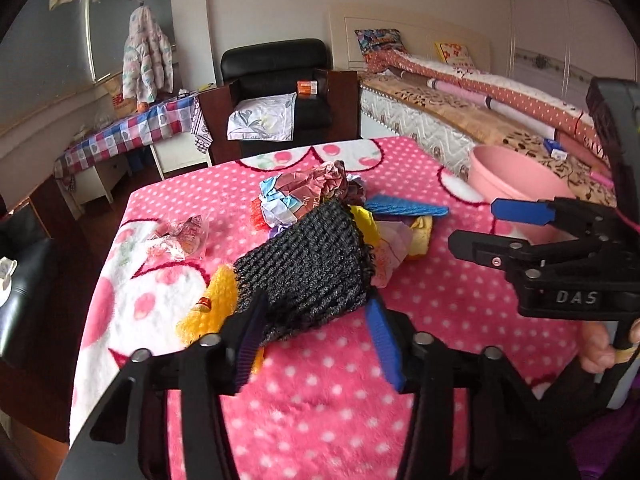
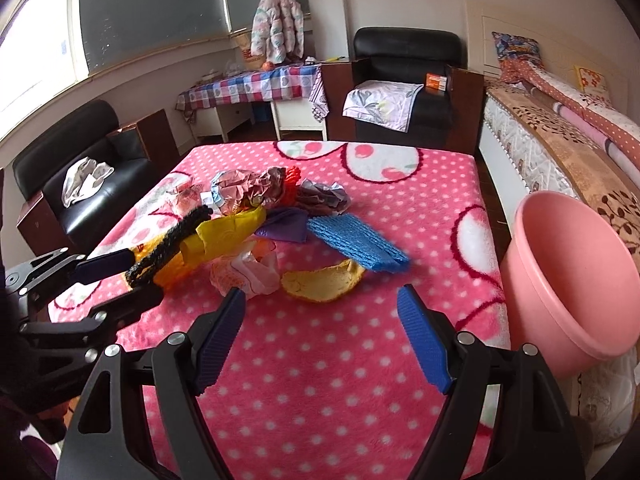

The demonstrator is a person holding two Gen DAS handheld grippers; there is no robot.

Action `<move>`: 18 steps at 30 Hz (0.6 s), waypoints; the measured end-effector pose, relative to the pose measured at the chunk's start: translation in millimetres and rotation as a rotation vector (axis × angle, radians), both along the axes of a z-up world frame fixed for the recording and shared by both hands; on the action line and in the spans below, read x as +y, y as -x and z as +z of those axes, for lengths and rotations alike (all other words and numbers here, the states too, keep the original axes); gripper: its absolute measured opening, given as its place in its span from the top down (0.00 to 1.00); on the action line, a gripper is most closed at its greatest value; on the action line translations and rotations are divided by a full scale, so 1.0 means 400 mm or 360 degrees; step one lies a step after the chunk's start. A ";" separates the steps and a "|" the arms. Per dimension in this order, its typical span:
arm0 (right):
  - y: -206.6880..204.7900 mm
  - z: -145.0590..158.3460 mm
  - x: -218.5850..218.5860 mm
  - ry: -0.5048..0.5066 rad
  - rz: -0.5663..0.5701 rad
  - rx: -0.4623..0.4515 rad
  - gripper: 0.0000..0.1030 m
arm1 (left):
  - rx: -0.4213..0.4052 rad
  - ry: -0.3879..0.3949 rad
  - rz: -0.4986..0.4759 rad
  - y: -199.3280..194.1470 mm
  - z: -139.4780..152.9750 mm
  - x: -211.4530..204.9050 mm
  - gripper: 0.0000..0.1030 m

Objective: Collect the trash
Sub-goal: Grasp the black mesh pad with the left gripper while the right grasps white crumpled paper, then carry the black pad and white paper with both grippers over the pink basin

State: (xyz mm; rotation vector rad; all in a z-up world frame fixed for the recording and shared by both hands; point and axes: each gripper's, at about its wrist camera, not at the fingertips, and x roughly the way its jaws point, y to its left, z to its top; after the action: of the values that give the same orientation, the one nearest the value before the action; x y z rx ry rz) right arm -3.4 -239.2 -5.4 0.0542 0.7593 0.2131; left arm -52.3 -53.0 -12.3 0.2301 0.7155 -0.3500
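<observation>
A heap of trash lies on the pink dotted blanket [image 2: 320, 380]: a crumpled foil wrapper [image 1: 312, 188] [image 2: 248, 188], a blue foam net [image 1: 404, 206] [image 2: 356, 240], a yellow bag [image 2: 228, 232], a yellow peel [image 2: 324, 284] and a clear wrapper [image 1: 180, 236]. My left gripper [image 1: 316, 308] [image 2: 144, 276] is closed on the near end of a black foam net [image 1: 308, 264] [image 2: 172, 240], both pads pressing on it. My right gripper [image 2: 322, 295] [image 1: 474, 224] stands open just short of the peel, nothing between its fingers. A pink basin [image 1: 516, 176] [image 2: 568, 272] sits at the right edge.
A bed [image 2: 560, 152] runs along the right side, close behind the basin. A black armchair [image 2: 404, 80] stands beyond the far edge, a checked-cloth table [image 2: 248, 88] beside it, and a black sofa [image 2: 80, 168] on the left. A hand [image 1: 600, 344] holds the right gripper.
</observation>
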 end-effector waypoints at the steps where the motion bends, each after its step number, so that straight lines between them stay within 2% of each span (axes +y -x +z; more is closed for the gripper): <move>1: -0.006 -0.001 0.000 -0.0014 0.0028 0.0014 0.24 | 0.0007 0.0000 0.0005 -0.004 -0.002 -0.002 0.67; 4: -0.022 0.000 0.008 -0.0056 0.0106 0.0041 0.24 | 0.0036 0.0042 0.0013 -0.046 0.012 0.027 0.87; 9: -0.060 0.002 0.050 -0.0043 0.0261 0.0056 0.26 | 0.0001 0.0116 0.0066 -0.062 0.050 0.061 0.91; 12: -0.086 -0.015 0.076 -0.0022 0.0327 0.0103 0.36 | 0.0005 0.0174 0.0102 -0.067 0.068 0.084 0.91; 15: -0.104 -0.036 0.089 -0.0062 0.0384 0.0181 0.54 | 0.0024 0.0225 0.0123 -0.072 0.081 0.101 0.91; 16: -0.105 -0.041 0.093 -0.0073 0.0398 0.0196 0.63 | 0.0030 0.0235 0.0130 -0.075 0.085 0.106 0.91; 18: -0.106 -0.045 0.094 -0.0088 0.0406 0.0214 0.68 | 0.0040 0.0251 0.0142 -0.082 0.094 0.113 0.91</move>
State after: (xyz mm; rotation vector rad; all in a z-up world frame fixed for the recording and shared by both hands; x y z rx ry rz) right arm 39.0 -201.7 -23.5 0.0242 0.8944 0.4771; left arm -19.6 -7.7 25.2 0.0444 0.7169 -0.3226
